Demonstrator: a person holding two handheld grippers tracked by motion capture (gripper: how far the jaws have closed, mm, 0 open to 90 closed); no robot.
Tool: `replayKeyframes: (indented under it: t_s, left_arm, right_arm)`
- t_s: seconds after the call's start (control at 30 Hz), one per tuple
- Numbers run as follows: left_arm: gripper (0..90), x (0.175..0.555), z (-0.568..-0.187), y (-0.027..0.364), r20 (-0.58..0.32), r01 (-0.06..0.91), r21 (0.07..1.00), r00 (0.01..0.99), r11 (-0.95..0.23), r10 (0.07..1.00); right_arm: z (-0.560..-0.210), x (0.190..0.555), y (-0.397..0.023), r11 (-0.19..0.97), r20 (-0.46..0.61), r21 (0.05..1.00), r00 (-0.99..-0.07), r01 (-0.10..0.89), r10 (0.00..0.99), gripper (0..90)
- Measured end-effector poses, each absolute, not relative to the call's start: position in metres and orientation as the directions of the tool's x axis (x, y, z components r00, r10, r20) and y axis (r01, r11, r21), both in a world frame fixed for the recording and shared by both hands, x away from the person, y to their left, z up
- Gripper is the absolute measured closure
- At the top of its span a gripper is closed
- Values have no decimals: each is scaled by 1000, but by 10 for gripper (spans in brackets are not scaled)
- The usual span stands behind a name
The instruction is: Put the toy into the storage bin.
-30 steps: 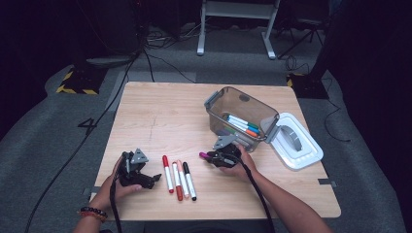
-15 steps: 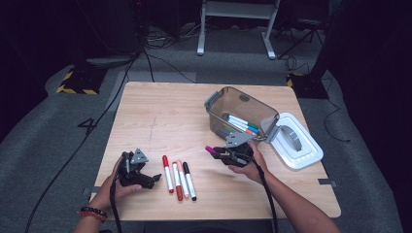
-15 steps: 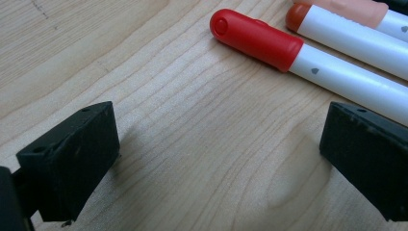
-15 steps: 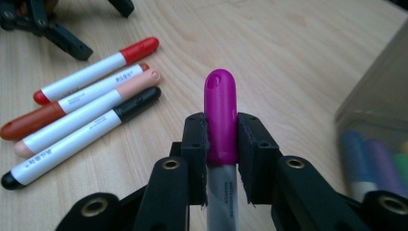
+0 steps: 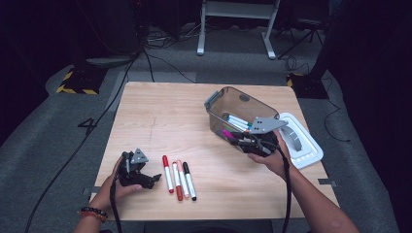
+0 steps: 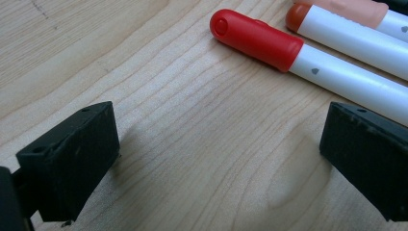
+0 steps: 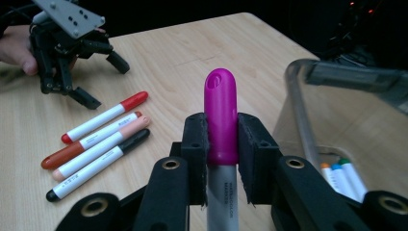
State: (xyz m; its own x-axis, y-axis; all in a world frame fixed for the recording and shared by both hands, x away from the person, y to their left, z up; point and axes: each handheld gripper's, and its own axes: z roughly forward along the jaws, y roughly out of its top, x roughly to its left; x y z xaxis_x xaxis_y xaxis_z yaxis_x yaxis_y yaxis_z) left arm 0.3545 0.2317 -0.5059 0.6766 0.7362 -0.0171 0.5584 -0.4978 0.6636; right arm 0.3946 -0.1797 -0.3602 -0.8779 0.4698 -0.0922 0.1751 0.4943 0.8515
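Observation:
My right gripper [image 5: 236, 139] is shut on a magenta-capped marker [image 7: 221, 113], which sticks out past its pads. It hangs above the table at the near rim of the clear plastic bin [image 5: 239, 108], with the cap [image 5: 227, 132] pointing left. Inside the bin [image 7: 332, 120] lie several markers [image 5: 236, 121]. My left gripper [image 5: 151, 178] rests on the table at the front left, open with bare wood between its jaws [image 6: 216, 163]. Just past its tips lies a row of several markers [image 5: 177, 177]; the red-capped one [image 6: 257, 38] is nearest.
The bin's white lid [image 5: 303, 143] lies flat on the table to the right of the bin. A person's hands hold both grippers near the table's front edge, and cables trail off that edge. Dark floor with cables and a stand surrounds the table.
My right gripper has risen from the table with the magenta marker and moved right, toward the bin. My left gripper has stayed in place.

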Motion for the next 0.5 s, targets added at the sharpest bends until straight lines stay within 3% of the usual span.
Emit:
replayKeyframes:
  t_s: [0.5]
  left_arm:
    - [4,355,-506,232,-18,558,663,678,-498,735]
  right_arm:
    - [-325,430,-190,495,-116,847,-839,196,532,752]
